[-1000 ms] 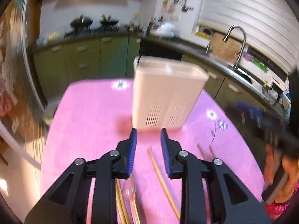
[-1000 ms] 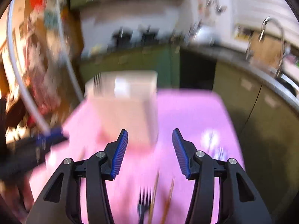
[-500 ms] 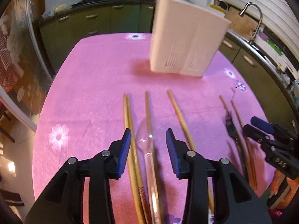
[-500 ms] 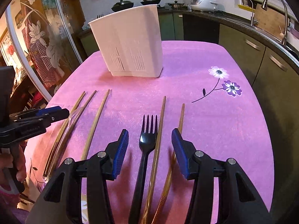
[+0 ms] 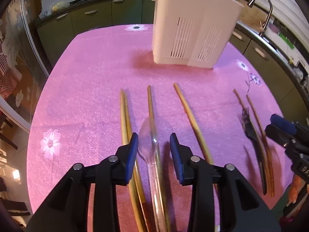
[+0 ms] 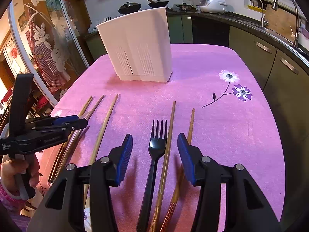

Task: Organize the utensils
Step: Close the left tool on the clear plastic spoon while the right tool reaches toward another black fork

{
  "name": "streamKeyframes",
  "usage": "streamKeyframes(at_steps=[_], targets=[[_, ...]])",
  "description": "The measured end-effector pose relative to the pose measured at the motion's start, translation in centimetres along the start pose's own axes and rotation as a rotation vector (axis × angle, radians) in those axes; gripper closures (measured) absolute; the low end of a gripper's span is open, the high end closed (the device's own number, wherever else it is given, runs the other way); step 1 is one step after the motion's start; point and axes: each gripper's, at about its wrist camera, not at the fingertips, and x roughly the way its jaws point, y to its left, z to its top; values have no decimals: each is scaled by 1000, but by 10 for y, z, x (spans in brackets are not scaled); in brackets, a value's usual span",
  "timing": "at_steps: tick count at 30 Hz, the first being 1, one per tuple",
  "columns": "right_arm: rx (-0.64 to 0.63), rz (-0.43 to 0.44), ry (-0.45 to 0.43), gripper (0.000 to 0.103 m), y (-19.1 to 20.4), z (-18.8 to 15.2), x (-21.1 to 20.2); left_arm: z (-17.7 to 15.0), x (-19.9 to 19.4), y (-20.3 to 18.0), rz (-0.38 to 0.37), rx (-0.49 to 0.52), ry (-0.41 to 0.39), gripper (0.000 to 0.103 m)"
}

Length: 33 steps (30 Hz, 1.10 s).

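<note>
Now the left gripper (image 5: 154, 147) has its two blue fingers spread apart, and it holds nothing. Between the fingers, down on the table, lies a clear plastic spoon (image 5: 149, 139) with its bowl pointing away. A wooden chopstick (image 5: 152, 127) lies right along the spoon. Just to the left of the spoon lies a pair of chopsticks (image 5: 124, 119), close together. To the right lies one more single chopstick (image 5: 190, 119), apart from the others.

The right gripper (image 6: 155, 151) has its fingers spread wide too, and nothing is between its pads. Under the gap lies a black fork (image 6: 157, 147) with its prongs pointing away. A long chopstick (image 6: 168, 145) lies just beside the fork on the right. Another chopstick (image 6: 190, 127) lies a little farther right, partly behind the right finger.

All of these things lie on a pink tablecloth (image 6: 222, 135) with purple and white flowers (image 6: 236, 86) printed on it.

Farther back on the cloth stands a white utensil holder (image 6: 139, 52) with thin slots in its front. It stands upright, well apart from the chopsticks. The prongs of a fork (image 6: 107, 19) poke up over its back rim.

Behind the table are green cupboards (image 6: 270, 58), black pots (image 6: 143, 4) and a shiny tap (image 6: 285, 5).
</note>
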Motion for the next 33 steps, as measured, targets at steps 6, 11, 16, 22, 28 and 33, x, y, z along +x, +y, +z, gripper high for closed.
streamKeyframes(at_steps=[6, 11, 16, 22, 28, 33], targets=[[8, 18, 31, 55, -3, 0, 6, -1, 3, 11, -42, -40, 15, 89], [-1, -7, 46, 46, -4, 0, 7, -3, 2, 9, -61, -19, 7, 90], [-66, -36, 78, 51, 13, -10, 17, -3, -4, 6, -51, -14, -22, 90], [-67, -27, 103, 65, 21, -16, 27, -4, -17, 2, -56, -4, -53, 93], [-32, -85, 144, 67, 20, -12, 37, -2, -25, 3, -64, -3, -82, 93], [-19, -117, 170, 74, 19, -11, 40, -2, -29, 4, -75, -1, -94, 93]])
